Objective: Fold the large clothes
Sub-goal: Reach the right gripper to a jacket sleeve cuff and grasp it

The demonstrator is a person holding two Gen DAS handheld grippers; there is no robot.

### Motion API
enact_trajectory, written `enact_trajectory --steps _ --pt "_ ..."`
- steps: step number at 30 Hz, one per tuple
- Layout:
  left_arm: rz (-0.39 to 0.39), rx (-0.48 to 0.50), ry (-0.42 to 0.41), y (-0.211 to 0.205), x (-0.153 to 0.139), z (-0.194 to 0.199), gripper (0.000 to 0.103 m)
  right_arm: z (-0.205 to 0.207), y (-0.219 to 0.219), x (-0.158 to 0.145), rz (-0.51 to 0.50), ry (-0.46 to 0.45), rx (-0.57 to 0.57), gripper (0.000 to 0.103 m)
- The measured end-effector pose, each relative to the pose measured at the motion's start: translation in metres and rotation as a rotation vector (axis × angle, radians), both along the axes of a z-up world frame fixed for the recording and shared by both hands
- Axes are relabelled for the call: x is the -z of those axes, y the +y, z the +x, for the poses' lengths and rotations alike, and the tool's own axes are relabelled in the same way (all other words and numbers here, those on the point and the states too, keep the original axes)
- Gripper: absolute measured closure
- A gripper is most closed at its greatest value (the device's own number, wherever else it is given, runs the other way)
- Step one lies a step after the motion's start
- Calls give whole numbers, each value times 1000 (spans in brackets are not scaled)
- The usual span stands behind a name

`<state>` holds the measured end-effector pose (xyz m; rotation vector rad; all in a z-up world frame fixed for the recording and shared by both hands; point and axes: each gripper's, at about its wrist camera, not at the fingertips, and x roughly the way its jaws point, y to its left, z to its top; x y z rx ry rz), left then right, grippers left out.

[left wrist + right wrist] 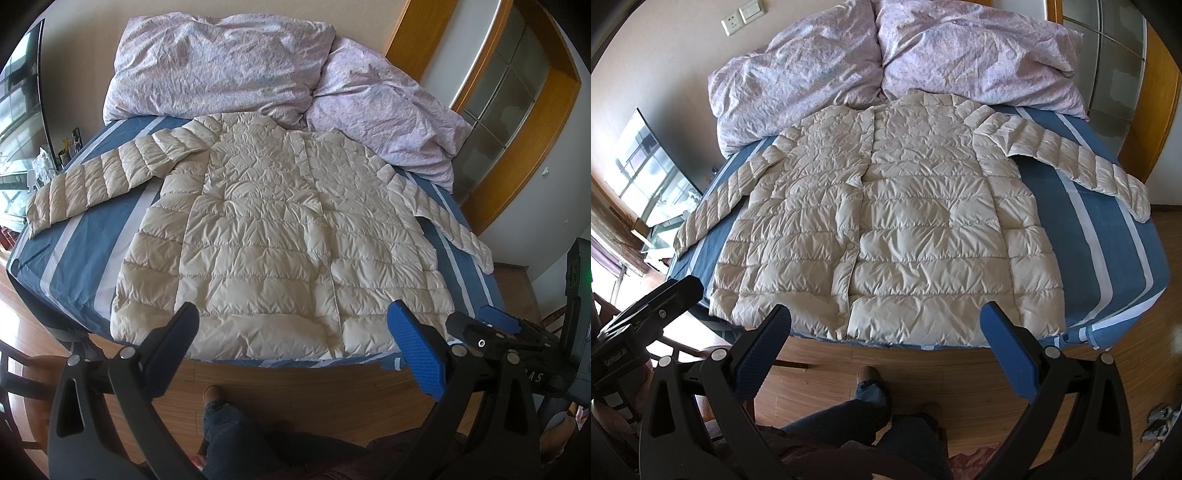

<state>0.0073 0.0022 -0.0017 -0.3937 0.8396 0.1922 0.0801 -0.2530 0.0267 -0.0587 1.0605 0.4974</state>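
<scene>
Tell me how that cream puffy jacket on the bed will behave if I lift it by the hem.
The jacket looks thinly quilted, so probably light and floppy, sagging from the grip. Its shiny shell may slip between the fingers. The spread sleeves would likely dangle and drag across the bed.

Cream quilted jacket (273, 236): flat on striped blue bedsheet (77, 258), sleeves spread. Lilac duvet (221, 62): behind collar. Left gripper (295, 332): near hem, jaws apart, apparently empty.

A bed (81, 266) with a blue striped sheet carries a cream puffer jacket (273, 236) spread flat and a crumpled lilac duvet (221, 62) at its head.
</scene>
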Motion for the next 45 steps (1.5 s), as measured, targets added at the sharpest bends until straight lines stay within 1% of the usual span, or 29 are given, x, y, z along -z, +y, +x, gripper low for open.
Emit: enact_trajectory --steps 6,10,15,18,21,27,34,38,39,41,42,44,45 --pt "20 -15 22 7 4 23 2 26 -12 9 5 -6 41 1" --pt "48 -27 45 12 9 42 2 48 -18 18 -30 -7 74 1" --pt "90 -31 83 22 18 69 2 84 -34 31 -63 -5 131 1" --pt "103 -34 105 30 25 86 2 114 -50 41 -78 -10 179 1" --pt "129 -43 122 37 31 101 2 148 -74 53 -88 -9 253 1" --pt "169 -77 164 56 42 123 2 226 -150 72 -103 36 462 1" --pt "184 -99 190 70 46 132 2 289 -232 83 -156 59 685 1" --pt "181 -109 204 75 49 133 2 311 -278 91 -161 94 805 11" --pt "180 -112 208 77 50 132 2 316 -288 94 -146 108 831 12" --pt "181 -116 214 80 51 131 2 319 -304 98 -112 129 879 18" --pt "181 -120 219 81 52 131 2 321 -315 102 -82 142 912 19" --pt "181 -126 225 84 52 129 2 320 -327 107 -51 164 953 26" --pt "182 -128 227 85 53 129 2 322 -332 111 -40 176 970 28"
